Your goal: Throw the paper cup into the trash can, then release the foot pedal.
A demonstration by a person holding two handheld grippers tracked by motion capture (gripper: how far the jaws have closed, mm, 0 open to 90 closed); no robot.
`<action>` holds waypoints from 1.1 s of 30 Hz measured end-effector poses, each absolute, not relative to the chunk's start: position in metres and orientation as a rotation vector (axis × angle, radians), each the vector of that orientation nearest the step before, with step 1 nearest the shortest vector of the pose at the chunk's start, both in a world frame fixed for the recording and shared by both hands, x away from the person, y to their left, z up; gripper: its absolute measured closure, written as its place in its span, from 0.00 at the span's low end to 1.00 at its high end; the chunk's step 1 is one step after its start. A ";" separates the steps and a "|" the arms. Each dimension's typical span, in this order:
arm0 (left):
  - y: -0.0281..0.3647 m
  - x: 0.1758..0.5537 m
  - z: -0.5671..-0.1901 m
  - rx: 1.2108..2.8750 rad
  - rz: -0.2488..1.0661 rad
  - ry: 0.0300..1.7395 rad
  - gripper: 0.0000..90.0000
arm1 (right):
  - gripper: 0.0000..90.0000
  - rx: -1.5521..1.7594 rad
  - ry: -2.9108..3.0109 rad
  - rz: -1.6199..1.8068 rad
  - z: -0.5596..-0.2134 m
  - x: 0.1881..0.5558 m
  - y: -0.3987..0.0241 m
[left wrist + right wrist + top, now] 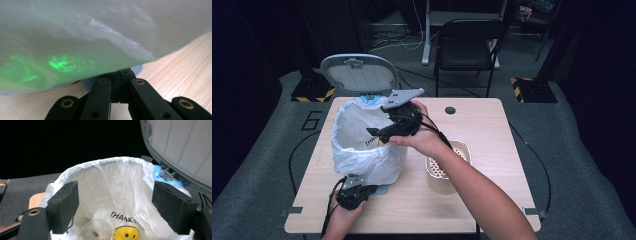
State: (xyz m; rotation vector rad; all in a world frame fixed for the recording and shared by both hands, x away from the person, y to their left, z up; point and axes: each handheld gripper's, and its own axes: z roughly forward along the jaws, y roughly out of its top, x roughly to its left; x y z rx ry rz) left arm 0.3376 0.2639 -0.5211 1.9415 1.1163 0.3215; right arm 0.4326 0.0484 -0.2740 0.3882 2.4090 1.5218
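A pale wooden surface (492,145) on grey carpet carries a bag-lined bin (367,145) and a perforated cup (447,172). The right tool (384,125) hangs wide and empty over the bin. The left tool (362,189) is closed at its base.

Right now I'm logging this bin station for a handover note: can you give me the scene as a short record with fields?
Surface: wooden table
Bin: small bin lined with a white plastic bag, lid standing open at the back
Bag contents: clear plastic cup; the bag shows THANK and a yellow smiley face
Right gripper: above the bin mouth, jaws open, nothing between them
Left gripper: shut, low at the bin's base on the near side
Other item: tan perforated container right of the bin
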 end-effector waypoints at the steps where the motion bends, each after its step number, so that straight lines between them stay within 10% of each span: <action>1: 0.264 0.338 -0.521 1.941 0.321 1.116 1.00 | 0.25 0.399 2.401 1.532 -0.273 0.432 0.045; 19: 0.265 0.339 -0.520 1.951 0.305 1.119 0.99 | 0.27 0.488 2.328 1.506 -0.277 0.423 -0.018; 33: 0.266 0.334 -0.504 1.916 0.241 1.134 0.72 | 0.27 0.572 2.269 1.489 -0.289 0.411 -0.065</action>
